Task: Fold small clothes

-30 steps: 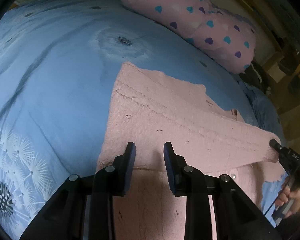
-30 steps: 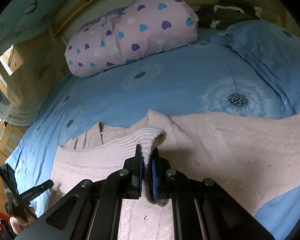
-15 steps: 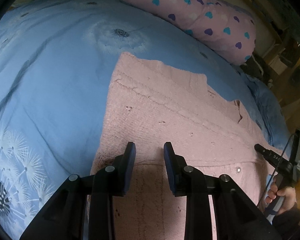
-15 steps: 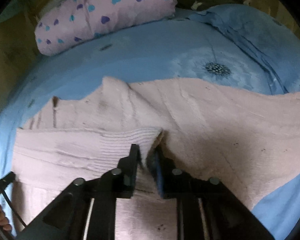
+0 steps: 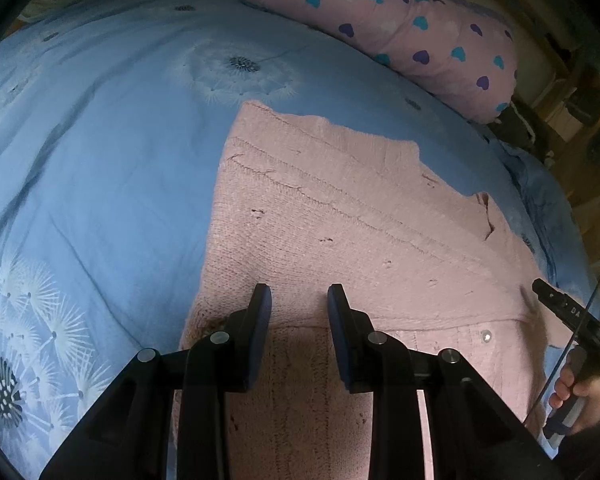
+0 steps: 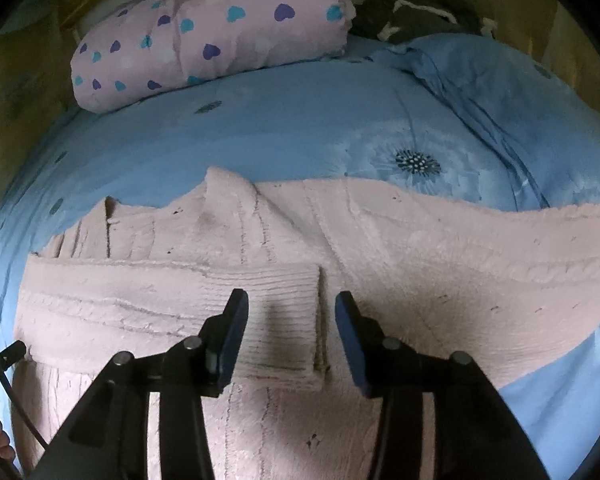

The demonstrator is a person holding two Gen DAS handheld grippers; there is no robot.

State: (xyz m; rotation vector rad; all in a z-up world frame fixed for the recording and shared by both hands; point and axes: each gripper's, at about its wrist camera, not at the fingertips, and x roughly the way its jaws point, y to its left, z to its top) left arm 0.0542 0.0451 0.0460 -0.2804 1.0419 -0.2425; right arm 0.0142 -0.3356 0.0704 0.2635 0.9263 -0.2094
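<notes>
Since the earlier frames the right gripper (image 6: pixel 291 300) has let go of the ribbed sleeve cuff (image 6: pixel 278 316) it was pinching; its jaws are opening, and the cuff lies flat between them on the body of the pink knitted cardigan (image 5: pixel 340 216), with neither pad pressing on it. The sleeve is laid across the garment, which is spread on the blue bedspread (image 5: pixel 100 140), well short of the heart-print pillow (image 5: pixel 400 28).

The left gripper (image 5: pixel 299 300) hovers over the near part of the cardigan with a gap showing between its jaws and nothing caught in it (they look released, though not spread wide).

Risks, as I judge them: the knit is soft and fuzzy, so a pad could snag the cuff as the right gripper lifts away and drag the sleeve back off the body; the bedspread gives underfoot, so the next pinch may take up bedding along with wool; thick layers may spring open once released.

No containers are in view; nothing here is held inside anything.
</notes>
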